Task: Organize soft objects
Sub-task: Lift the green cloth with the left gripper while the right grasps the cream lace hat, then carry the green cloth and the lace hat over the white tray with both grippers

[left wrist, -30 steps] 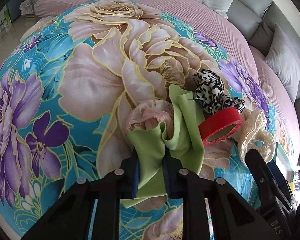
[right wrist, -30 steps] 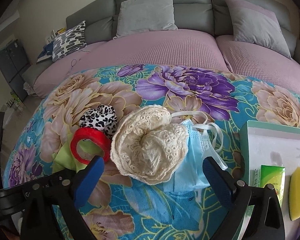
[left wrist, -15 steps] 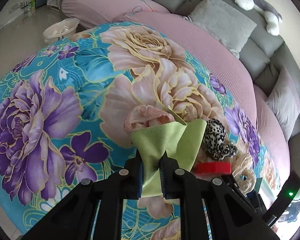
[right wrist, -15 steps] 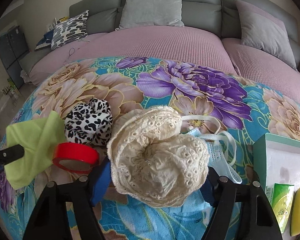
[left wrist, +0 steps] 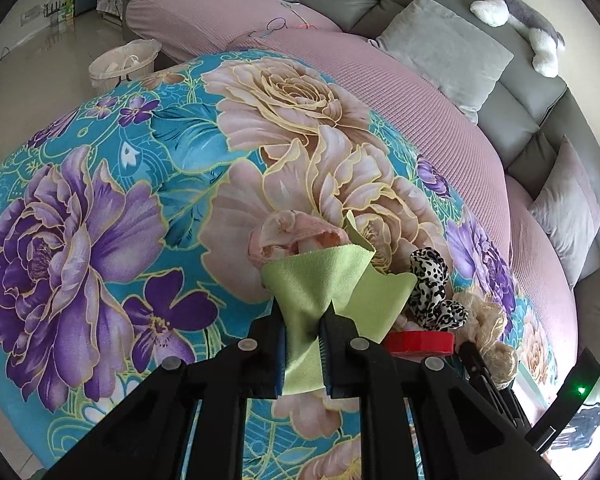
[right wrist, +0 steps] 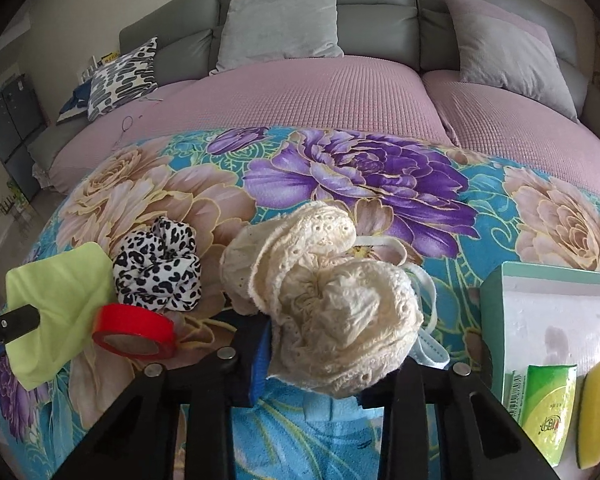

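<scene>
Left wrist view only: pale pink fabric bundle lying on the floral blanket just past the green cloth, a white basket on the floor, and a grey plush toy on the sofa back. Right wrist view only: blue face mask under the lace piece, a teal-rimmed box at right with a green packet and yellow sponge at its near end.

Landmark = red tape roll. Leopard scrunchie touches it on the far side. Green cloth sits just left of it, lifted off the blanket. Cream lace piece is near its right. In the left view the roll shows edge-on.

Left gripper: jaws narrow, clamped on the lower part of the green cloth; the cloth fans out above the fingers and a short tail hangs below. Gripper points across the blanket toward the sofa, tilted down.

Right gripper: jaws drawn in against both sides of the cream lace piece, left blue pad pressing its edge; right fingertip is hidden behind the lace. Low over the blanket, aimed at the sofa.
</scene>
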Demonstrator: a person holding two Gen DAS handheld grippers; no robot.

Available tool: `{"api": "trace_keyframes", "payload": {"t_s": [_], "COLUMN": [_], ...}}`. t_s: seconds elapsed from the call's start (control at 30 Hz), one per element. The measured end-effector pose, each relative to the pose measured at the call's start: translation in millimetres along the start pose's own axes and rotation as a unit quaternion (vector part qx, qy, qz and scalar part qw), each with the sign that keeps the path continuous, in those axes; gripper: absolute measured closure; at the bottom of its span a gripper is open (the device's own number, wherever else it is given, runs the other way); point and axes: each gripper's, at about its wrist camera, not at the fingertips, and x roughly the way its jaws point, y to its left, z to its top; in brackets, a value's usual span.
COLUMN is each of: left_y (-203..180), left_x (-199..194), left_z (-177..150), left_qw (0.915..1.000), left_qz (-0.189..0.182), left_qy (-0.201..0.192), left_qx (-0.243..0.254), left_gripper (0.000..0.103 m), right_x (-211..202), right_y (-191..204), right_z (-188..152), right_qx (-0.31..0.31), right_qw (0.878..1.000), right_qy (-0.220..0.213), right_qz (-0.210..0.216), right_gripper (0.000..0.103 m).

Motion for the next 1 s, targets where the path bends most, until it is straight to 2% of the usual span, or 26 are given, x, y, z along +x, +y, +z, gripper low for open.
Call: {"api": "trace_keyframes", "payload": {"t_s": [0.23, 0.53, 1.0], "left_y": [-5, -18, -72], "left_x": [-9, -43, -95], "left_z": [3, 4, -26], "left_qw": [0.9999, 0.9975, 0.9852], "left_qz": [-0.005, -0.022, -0.061], "left_qy": [-0.015, -0.063, -0.114], "left_qx": [0.006, 0.022, 0.113], "left_gripper": [0.089, 0.089, 0.089], "right_x": [-21, -86, -191], "right_y": [-12, -29, -74], "right_z": [3, -6, -37], "right_qx": [0.02, 0.05, 0.086], "right_qw": [1.0, 0.997, 0.987], "right_qy": [-0.012, -0.054, -0.13], "right_qz": [0.012, 0.024, -0.028], "right_gripper": [0.081, 0.083, 0.083]}}
